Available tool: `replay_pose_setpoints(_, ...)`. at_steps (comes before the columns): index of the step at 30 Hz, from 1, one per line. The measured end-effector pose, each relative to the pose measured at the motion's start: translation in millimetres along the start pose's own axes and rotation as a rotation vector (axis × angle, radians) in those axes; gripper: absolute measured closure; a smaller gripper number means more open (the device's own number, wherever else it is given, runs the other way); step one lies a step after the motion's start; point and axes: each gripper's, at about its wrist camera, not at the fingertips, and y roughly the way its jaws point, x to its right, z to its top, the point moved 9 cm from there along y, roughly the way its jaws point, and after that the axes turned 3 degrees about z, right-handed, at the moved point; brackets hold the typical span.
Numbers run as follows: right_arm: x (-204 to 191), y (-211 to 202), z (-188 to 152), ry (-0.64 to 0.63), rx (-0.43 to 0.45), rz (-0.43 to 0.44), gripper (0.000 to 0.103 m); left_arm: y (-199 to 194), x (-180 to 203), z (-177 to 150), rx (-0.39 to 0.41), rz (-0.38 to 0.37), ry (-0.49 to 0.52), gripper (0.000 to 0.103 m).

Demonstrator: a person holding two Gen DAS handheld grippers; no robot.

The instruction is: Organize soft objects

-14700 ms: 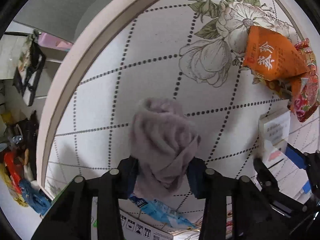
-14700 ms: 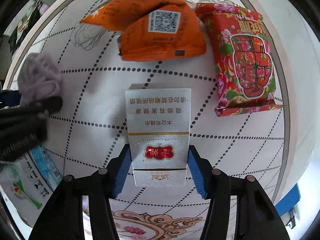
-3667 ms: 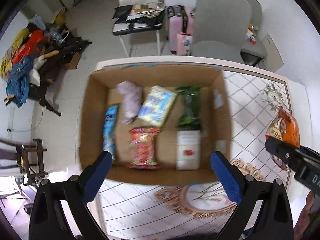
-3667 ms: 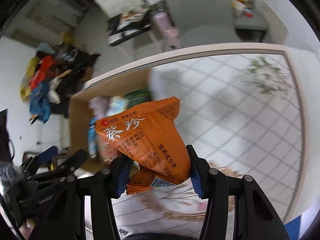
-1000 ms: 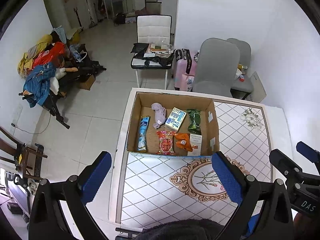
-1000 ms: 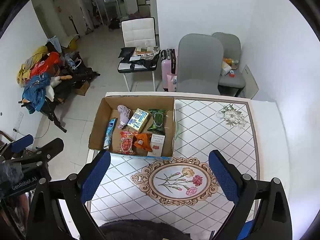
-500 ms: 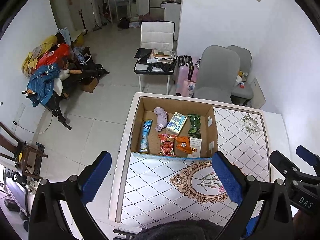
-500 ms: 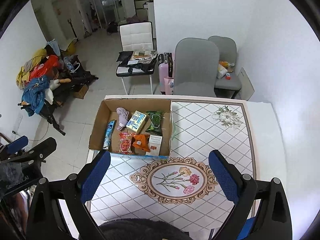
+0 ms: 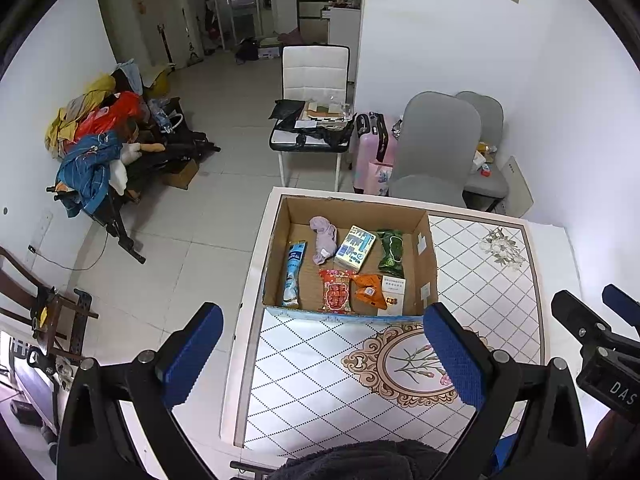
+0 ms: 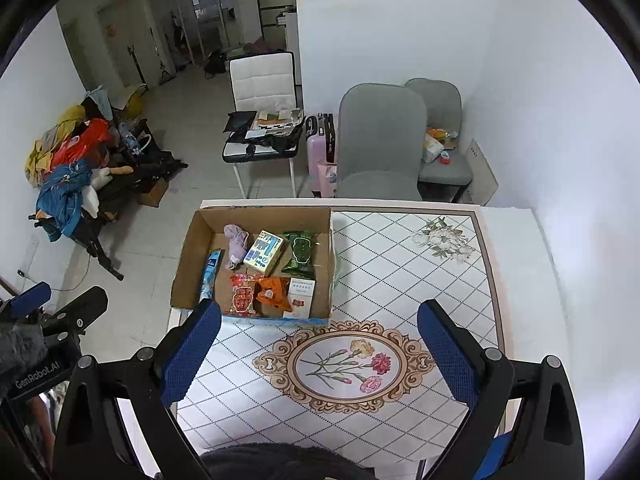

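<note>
Left gripper [image 9: 322, 354] and right gripper [image 10: 318, 354] both gape wide, empty; cardboard box [image 10: 192, 252] at eleven o'clock

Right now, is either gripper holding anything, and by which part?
Nothing is held: the left gripper and right gripper are both open, above the table.

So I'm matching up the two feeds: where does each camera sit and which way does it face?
Left wrist: high on the left gripper, looking down at the cardboard box; right gripper at the edge.
Right wrist: high on the right gripper, facing the same box; left gripper at the left edge.
Both share the box, patterned table and grey chairs.
</note>
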Motion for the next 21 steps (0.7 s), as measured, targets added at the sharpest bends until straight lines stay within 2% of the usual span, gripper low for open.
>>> replay_pose_setpoints(21,-0.1,-5.2,-0.8,0.012,0.010,-0.031,0.003,-1.1,5.6,1.1,0.002,-0.009,0.014,0.000)
